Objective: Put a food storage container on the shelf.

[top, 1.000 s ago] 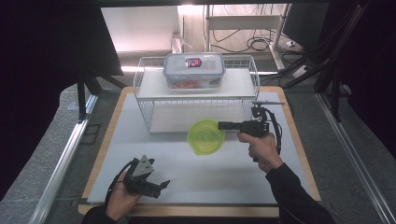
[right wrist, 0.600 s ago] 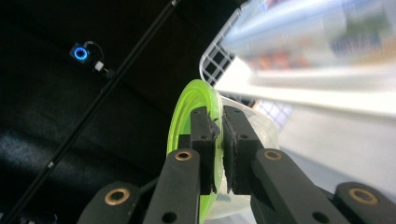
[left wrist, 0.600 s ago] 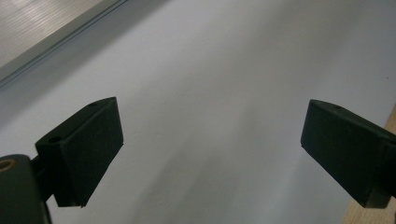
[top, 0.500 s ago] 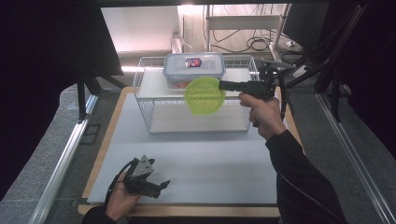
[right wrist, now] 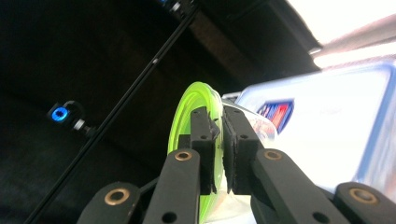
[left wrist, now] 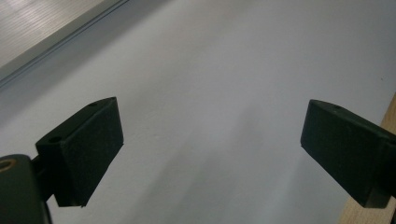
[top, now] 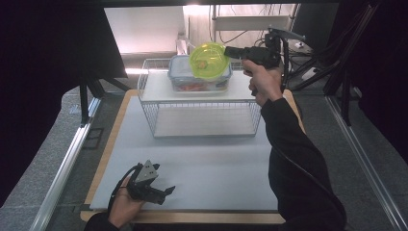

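Observation:
A translucent lime-green plate [top: 209,60] hangs in the air over the blue-lidded clear food box [top: 198,83], which stands on top of the white wire rack [top: 202,103]. My right gripper [top: 229,51] is shut on the plate's right rim. Seen along its own jaws, the right gripper [right wrist: 219,140] pinches the green plate [right wrist: 184,121] edge-on, with the box lid [right wrist: 322,126] just beyond. Low at the front left of the white mat, my left gripper [top: 169,189] rests open; its view shows the wide-apart left gripper [left wrist: 210,154] with bare mat between the jaws.
The rack has a shelf board on top and an open lower level [top: 202,120]. A white mat [top: 211,168] covers the wooden table [top: 110,144]. Cables and stands [top: 308,53] crowd the back right. Dark frame posts [top: 91,91] rise at the left.
My right gripper has carried the green plate up from in front of the rack and back over the food box. The left gripper has stayed put.

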